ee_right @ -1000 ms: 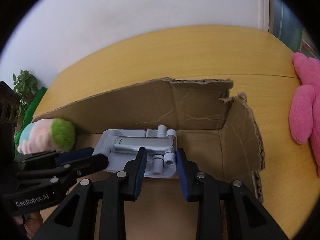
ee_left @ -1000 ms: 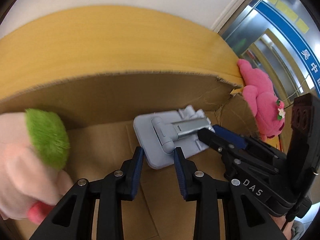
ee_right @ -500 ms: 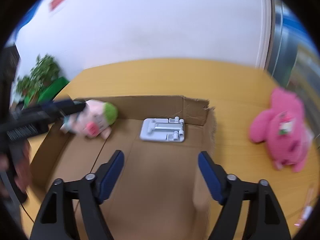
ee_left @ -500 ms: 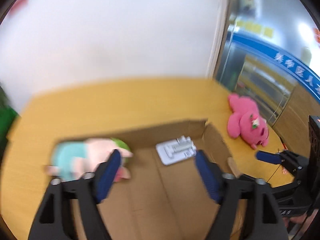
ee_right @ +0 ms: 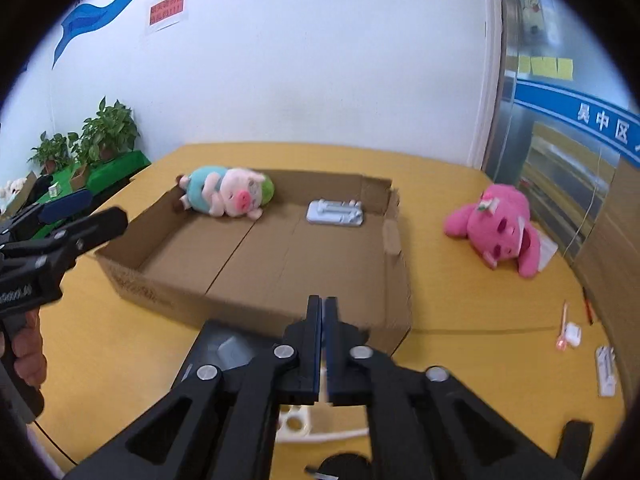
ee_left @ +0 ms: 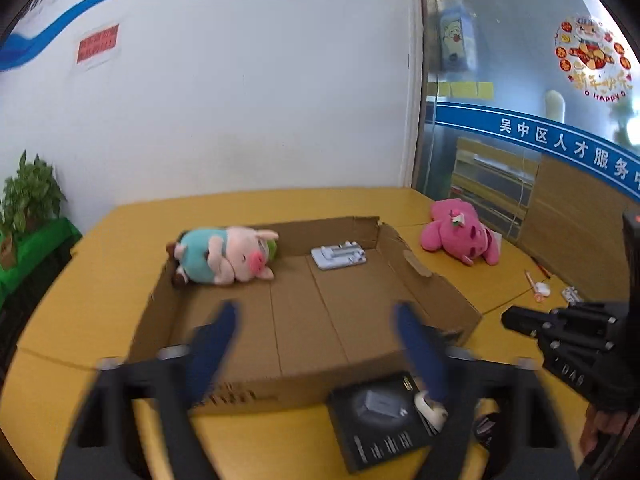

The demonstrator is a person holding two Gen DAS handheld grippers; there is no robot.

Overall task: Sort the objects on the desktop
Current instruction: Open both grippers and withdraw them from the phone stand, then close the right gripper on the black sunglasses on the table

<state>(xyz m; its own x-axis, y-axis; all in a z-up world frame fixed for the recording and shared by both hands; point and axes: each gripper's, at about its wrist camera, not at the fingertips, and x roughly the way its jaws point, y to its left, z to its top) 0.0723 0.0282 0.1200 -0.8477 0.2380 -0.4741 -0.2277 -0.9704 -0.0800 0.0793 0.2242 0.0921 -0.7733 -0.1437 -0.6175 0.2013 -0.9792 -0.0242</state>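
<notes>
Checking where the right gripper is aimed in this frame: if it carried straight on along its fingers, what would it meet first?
Probably the near wall of the cardboard box: the right gripper, jaws shut and empty, points down at that edge. Depth is unclear.

Left gripper fingers smearing with motion blur in left wrist view; jaw gap not reading cleanly. Black box lying partly hidden behind right finger; print too small to tell. White object showing only in part beneath right gripper. Small white items at table's right edge too small to identify. Red wall notice text unreadable.
</notes>
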